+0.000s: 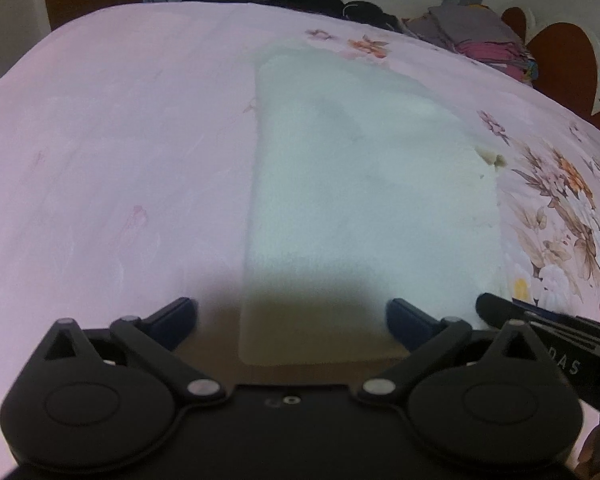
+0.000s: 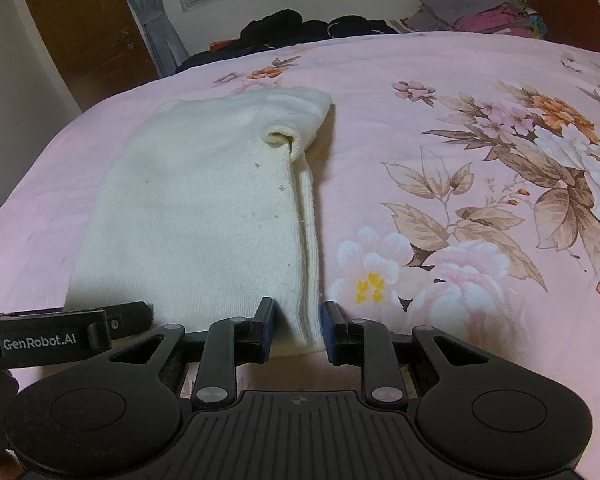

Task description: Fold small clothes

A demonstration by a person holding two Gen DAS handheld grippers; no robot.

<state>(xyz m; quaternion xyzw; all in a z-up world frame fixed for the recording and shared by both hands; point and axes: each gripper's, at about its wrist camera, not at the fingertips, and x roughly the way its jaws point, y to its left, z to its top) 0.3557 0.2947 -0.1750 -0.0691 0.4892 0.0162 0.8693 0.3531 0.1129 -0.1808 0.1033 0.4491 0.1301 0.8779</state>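
A cream-white knit garment point(image 2: 204, 208) lies folded lengthwise on the pink floral bedsheet point(image 2: 440, 80); it also shows, blurred, in the left wrist view point(image 1: 364, 200). My right gripper point(image 2: 298, 326) has its jaws partly open around the garment's near right corner; the cloth sits between the fingers point(image 2: 266, 320). My left gripper point(image 1: 292, 320) is wide open, hovering over the garment's near left corner, holding nothing. The left gripper's body shows at the left of the right wrist view point(image 2: 60, 328).
The bedsheet point(image 1: 120, 160) spreads left of the garment. Dark clothes point(image 2: 300, 28) are heaped at the bed's far edge. A pile of grey and pink clothes point(image 2: 476, 12) lies at the far right by the headboard point(image 2: 560, 4).
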